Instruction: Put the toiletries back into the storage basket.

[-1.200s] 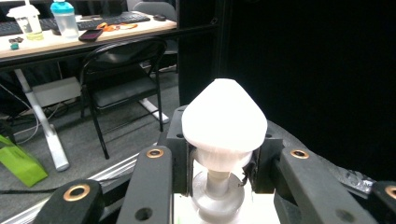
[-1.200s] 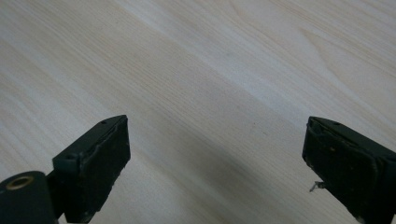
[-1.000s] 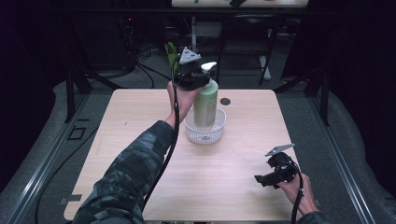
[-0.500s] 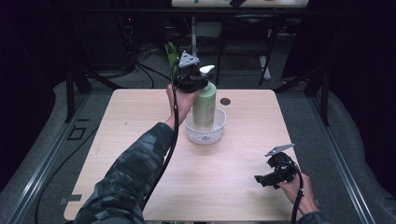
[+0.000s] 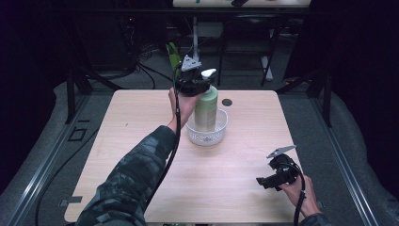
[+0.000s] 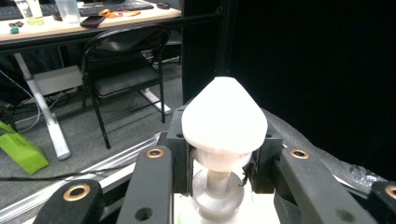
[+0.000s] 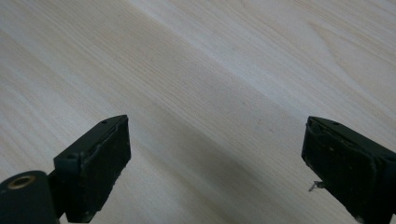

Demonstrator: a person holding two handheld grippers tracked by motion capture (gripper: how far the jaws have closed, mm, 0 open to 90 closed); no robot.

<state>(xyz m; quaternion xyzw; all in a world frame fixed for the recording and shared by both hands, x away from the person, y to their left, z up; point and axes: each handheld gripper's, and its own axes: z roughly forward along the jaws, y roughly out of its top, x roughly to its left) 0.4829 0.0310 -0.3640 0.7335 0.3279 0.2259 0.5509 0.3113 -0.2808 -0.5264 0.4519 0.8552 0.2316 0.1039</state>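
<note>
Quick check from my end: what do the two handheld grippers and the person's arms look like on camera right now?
Both are black two-jaw tools. The left gripper and the right gripper each carry a grey three-cornered plate on top and trail a black cable. The left gripper view shows brass-coloured rivets in the black linkage; the right gripper's fingers are blocky black pads, scuffed at the edges. The left sleeve is dark camouflage fabric.

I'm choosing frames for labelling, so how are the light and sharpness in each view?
High view: table well lit, surroundings dark, green bottle fairly sharp. Left gripper view: white pump head glary and soft, right background black. Right gripper view: evenly lit wood, near jaws slightly soft.
</note>
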